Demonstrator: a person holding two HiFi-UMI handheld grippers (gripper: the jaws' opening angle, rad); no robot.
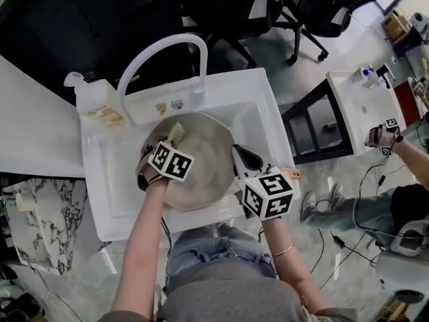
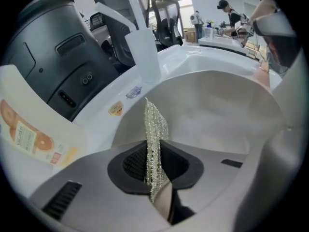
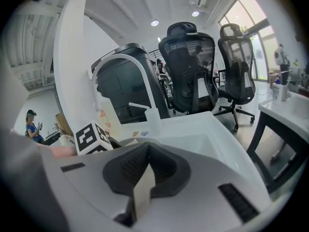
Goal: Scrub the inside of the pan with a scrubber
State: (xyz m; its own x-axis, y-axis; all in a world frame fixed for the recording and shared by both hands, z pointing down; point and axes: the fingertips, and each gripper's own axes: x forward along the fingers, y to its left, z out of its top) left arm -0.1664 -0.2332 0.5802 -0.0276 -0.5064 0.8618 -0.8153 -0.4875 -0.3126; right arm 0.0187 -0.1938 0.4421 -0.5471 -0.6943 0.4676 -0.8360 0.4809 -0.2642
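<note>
Pan [image 1: 209, 170]: in the sink [image 1: 267, 92]
Left gripper [image 2: 156, 178]: clenched on scrubber [image 2: 155, 124], inside pan
Right gripper [image 3: 144, 180]: clenched on pan rim

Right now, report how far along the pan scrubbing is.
Done: the pan sits in the sink and both grips are made. In hand: the left claw is shut on the scrubber, held at the pan's far inner wall, and the right claw is shut on the pan's rim. Left: the scrubbing itself. The inside looks evenly pale, so I cannot tell how much is covered.
</note>
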